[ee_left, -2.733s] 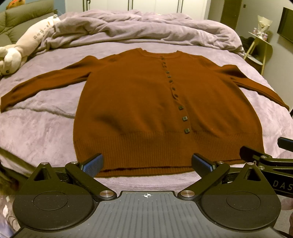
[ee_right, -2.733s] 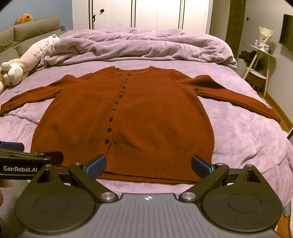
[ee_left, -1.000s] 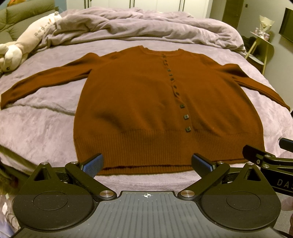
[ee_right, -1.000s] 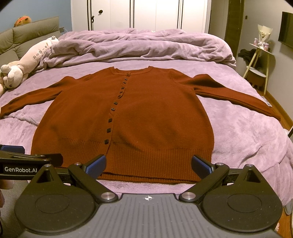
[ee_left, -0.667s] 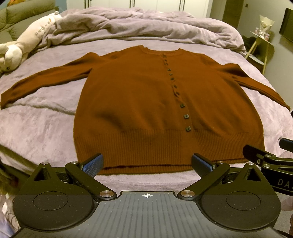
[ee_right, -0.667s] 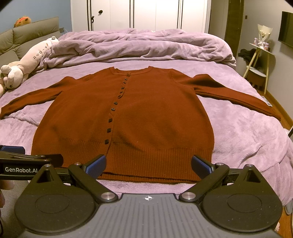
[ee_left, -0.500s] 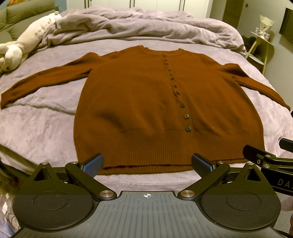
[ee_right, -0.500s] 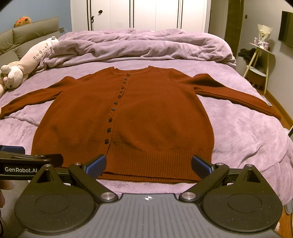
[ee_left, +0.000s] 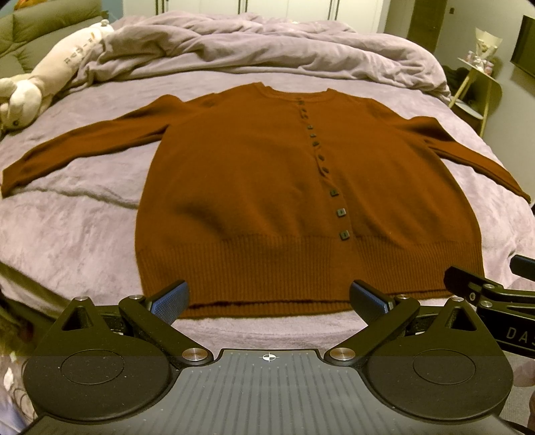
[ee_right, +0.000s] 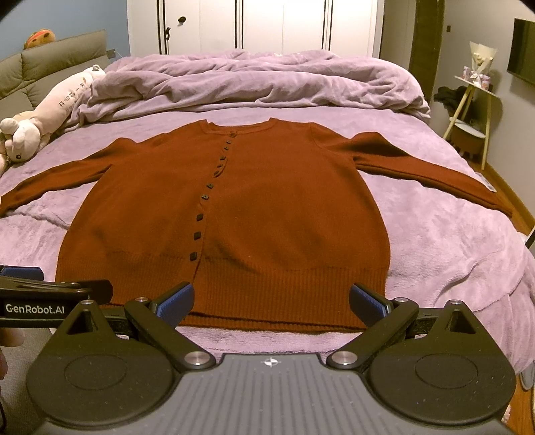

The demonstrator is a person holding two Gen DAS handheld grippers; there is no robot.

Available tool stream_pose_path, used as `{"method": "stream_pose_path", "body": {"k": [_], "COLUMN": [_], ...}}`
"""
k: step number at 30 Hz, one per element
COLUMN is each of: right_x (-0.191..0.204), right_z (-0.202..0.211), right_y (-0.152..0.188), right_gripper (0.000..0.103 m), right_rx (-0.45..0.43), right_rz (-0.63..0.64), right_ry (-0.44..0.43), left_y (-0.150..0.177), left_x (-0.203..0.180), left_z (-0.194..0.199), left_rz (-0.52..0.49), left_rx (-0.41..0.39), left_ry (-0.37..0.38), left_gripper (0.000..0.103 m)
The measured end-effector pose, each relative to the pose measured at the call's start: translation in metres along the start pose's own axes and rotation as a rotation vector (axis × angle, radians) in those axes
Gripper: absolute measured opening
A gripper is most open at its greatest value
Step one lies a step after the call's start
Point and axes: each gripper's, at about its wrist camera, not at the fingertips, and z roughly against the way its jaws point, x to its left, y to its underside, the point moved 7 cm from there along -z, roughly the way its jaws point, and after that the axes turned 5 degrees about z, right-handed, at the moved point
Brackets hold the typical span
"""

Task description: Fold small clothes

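Note:
A rust-brown buttoned cardigan (ee_left: pixel 267 187) (ee_right: pixel 267 214) lies flat and face up on the purple bed, both sleeves spread out to the sides, hem toward me. My left gripper (ee_left: pixel 267 299) hovers open just short of the hem, nothing between its blue pads. My right gripper (ee_right: pixel 271 301) is likewise open in front of the hem, to the right of the left one. The right gripper's fingers (ee_left: pixel 468 287) show at the right edge of the left wrist view, and the left gripper's fingers (ee_right: pixel 67 289) at the left edge of the right wrist view.
A crumpled purple duvet (ee_right: pixel 254 80) is piled at the far end of the bed. A plush toy (ee_right: pixel 43 110) lies at the far left by a grey headboard (ee_right: pixel 50 63). A small side table (ee_right: pixel 474 100) stands right of the bed, white wardrobe doors (ee_right: pixel 250 23) behind.
Nearly nothing differs; both grippers stay open near the hem, with only a slight drift of the views. The cardigan has not moved.

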Motion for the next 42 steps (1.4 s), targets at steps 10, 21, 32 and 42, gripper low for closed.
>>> {"method": "stream_pose_path", "body": {"k": [10,21,32,42], "right_x": [-0.0012,-0.0022,-0.0031,-0.0062], "right_z": [-0.0001,0.0,0.0007,0.0009], "right_y": [-0.0002,-0.0001,0.0003,0.0019], "right_gripper": [0.099,0.099,0.099,0.099], "right_rx": [-0.001,-0.004,-0.002,-0.004], "right_rz": [-0.003,-0.004,-0.005,-0.021], "right_ry": [-0.001,0.0,0.002,-0.009], "left_y": [-0.0003,-0.0024,-0.0042,-0.0021], "left_x": [0.0006,0.0009,-0.0011,-0.0016], "left_z": [0.0012,0.0024,0.0028,0.0005], "left_rz": [-0.002,0.006,0.012,0.016], "left_rx": [0.001,0.002,0.01,0.021], "left_ry": [-0.001,0.0,-0.002,0.008], "left_gripper": [0.103,0.103,0.103,0.103]}}
